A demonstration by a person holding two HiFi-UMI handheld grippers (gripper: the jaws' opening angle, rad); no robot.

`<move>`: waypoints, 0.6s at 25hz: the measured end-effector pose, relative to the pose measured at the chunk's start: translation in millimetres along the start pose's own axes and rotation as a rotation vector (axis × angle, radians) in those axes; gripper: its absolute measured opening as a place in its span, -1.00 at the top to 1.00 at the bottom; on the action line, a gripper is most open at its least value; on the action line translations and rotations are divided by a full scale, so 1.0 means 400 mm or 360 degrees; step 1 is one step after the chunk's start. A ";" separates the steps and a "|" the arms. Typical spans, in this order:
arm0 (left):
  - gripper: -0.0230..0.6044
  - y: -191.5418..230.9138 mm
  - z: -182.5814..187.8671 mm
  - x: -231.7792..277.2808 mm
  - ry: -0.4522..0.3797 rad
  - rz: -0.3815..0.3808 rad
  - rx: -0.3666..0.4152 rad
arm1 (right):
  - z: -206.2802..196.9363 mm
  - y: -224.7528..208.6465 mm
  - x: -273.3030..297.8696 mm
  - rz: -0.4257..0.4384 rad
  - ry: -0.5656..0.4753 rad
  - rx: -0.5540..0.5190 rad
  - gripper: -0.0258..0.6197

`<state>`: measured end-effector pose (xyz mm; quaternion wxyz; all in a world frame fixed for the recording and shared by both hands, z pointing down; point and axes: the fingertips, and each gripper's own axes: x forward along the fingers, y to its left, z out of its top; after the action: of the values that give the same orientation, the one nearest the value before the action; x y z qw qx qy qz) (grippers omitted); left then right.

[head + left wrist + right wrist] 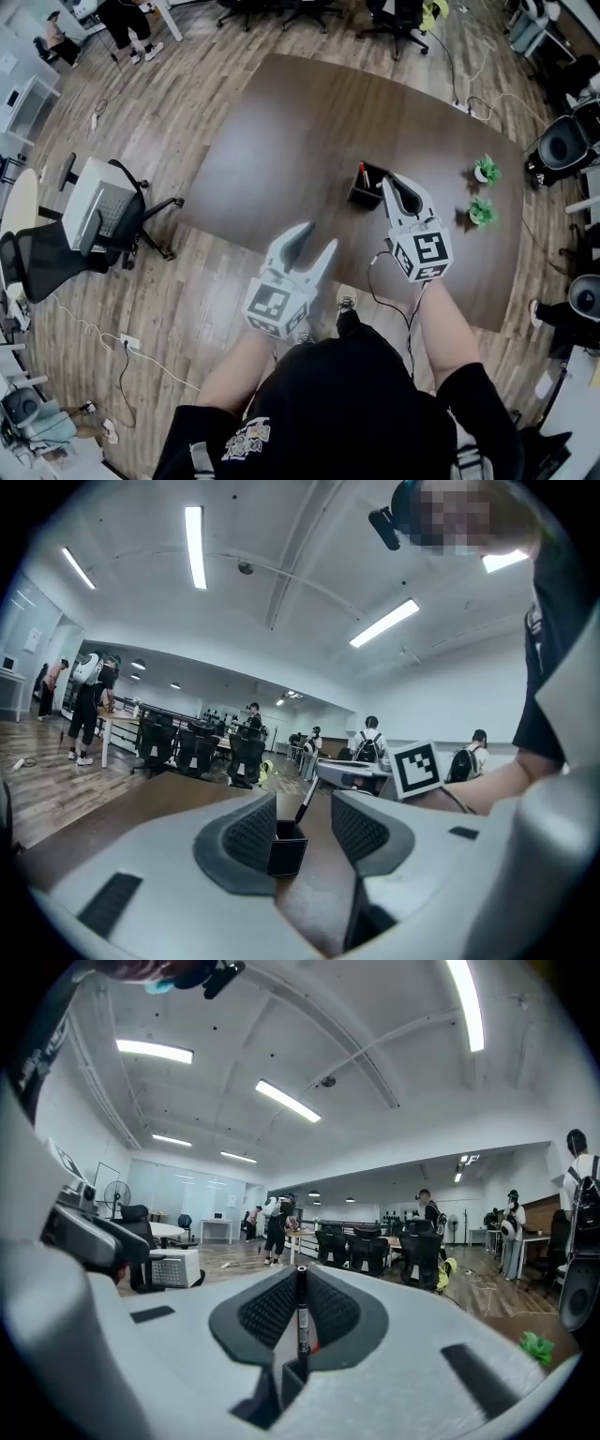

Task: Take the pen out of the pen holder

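2 pads of the right gripper [300, 1277] pinched on the pen [301, 1321], along its upper half. Lower end down in the pen holder [284, 1384], low centre of the right gripper view. Left gripper [319, 238] spread, empty, lower centre of the head view.

Risk: tip snagging the holder's rim and tipping it, or slipping through the pinch. Long axis near vertical, top end up.

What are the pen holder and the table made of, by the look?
The pen holder looks like matte black plastic, thin straight walls; metal is possible. The table looks like dark brown wood veneer or laminate, with a soft sheen.
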<state>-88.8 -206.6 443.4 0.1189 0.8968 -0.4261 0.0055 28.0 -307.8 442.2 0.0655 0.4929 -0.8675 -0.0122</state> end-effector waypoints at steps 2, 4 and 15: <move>0.38 -0.004 0.006 -0.032 -0.0013 -0.0013 0.0011 | 0.029 0.030 -0.038 -0.0017 -0.0023 -0.0004 0.81; 0.44 -0.009 0.011 -0.062 -0.0024 -0.0026 0.0029 | 0.054 0.058 -0.078 -0.0043 -0.0042 -0.0011 0.81; 0.89 -0.083 -0.005 -0.206 -0.0004 -0.0144 0.0100 | 0.086 0.222 -0.331 -0.0204 -0.0022 -0.0047 0.82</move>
<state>-115.7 -123.0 429.3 0.0904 0.9184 -0.3849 0.0123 14.8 -150.1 402.5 0.0659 0.5464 -0.8343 -0.0328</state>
